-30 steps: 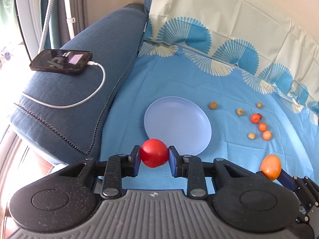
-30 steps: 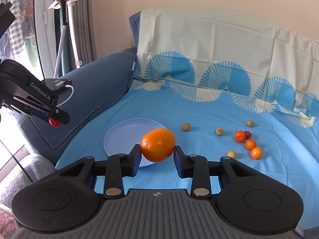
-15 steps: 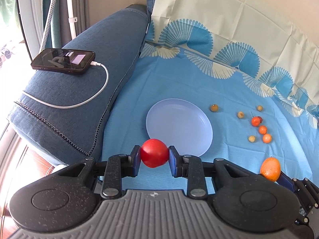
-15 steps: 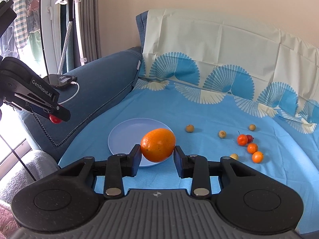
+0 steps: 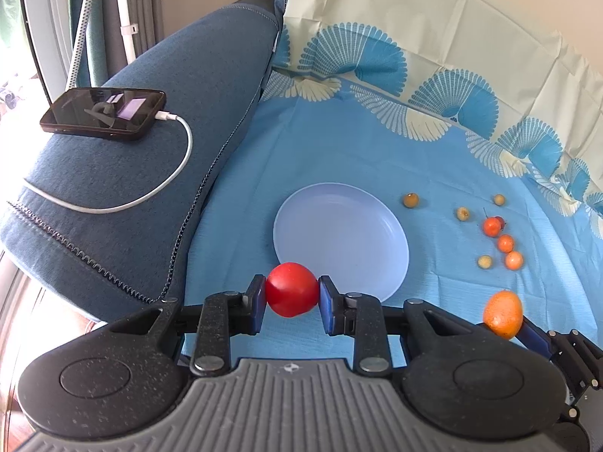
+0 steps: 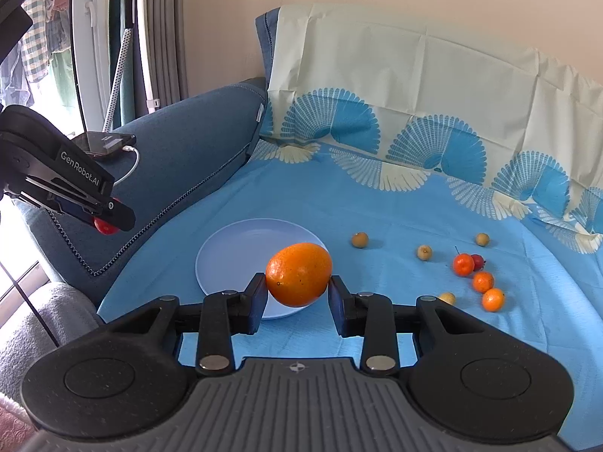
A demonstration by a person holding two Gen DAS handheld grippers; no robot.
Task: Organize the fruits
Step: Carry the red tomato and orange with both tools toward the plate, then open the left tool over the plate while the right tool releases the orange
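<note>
Left tool (image 5: 292, 290) clamps tomato (image 5: 292, 289), right tool (image 6: 297, 286) orange (image 6: 299, 274), hiding plate's (image 6: 226, 252) rim

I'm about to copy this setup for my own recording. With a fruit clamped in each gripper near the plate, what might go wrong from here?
Both round fruits, the red tomato in the left gripper and the orange in the right gripper, are pinched only at their sides, so either may slip. Released onto the shallow plate, they could roll off onto the soft cloth. Both grippers aim for one plate and might collide.
</note>
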